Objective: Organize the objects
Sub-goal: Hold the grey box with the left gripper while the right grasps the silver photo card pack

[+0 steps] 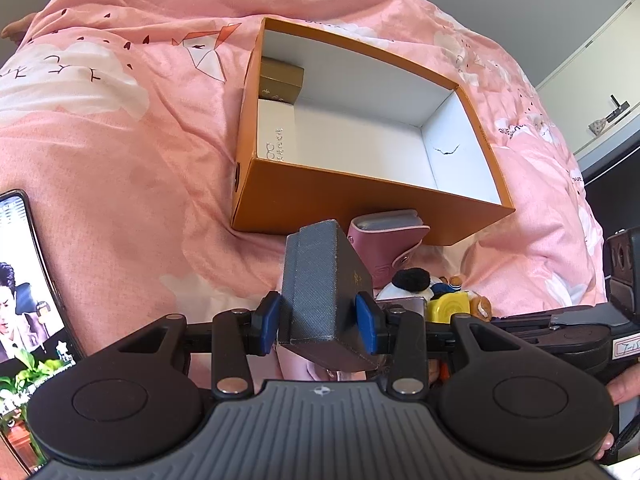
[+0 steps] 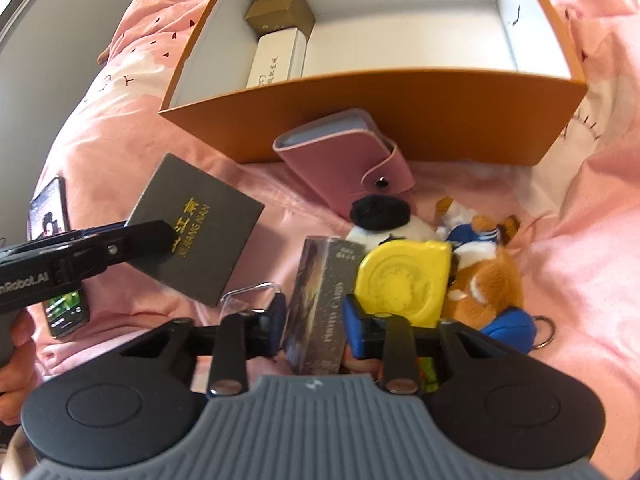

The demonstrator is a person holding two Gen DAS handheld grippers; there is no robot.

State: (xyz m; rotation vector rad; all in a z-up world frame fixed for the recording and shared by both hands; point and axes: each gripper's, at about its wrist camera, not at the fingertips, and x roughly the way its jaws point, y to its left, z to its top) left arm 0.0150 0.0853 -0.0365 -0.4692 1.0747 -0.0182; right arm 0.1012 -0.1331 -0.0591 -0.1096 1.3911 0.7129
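Pink patterned bedspread [image 1: 132, 168]; lit phone [image 1: 24, 280] lying on it.

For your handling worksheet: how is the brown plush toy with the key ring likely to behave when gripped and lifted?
The brown plush toy looks soft, so it probably squashes between pads and feels light. Its key ring would likely dangle. Lying against the yellow tape measure, it may nudge that.

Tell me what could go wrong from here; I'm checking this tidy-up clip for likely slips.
1. The left gripper holds the grey box by its lower end only, so it may tip or slip before reaching the orange box.
2. The right gripper closes on the photo card box crowded against the yellow tape measure and plush toys; lifting could drag them.
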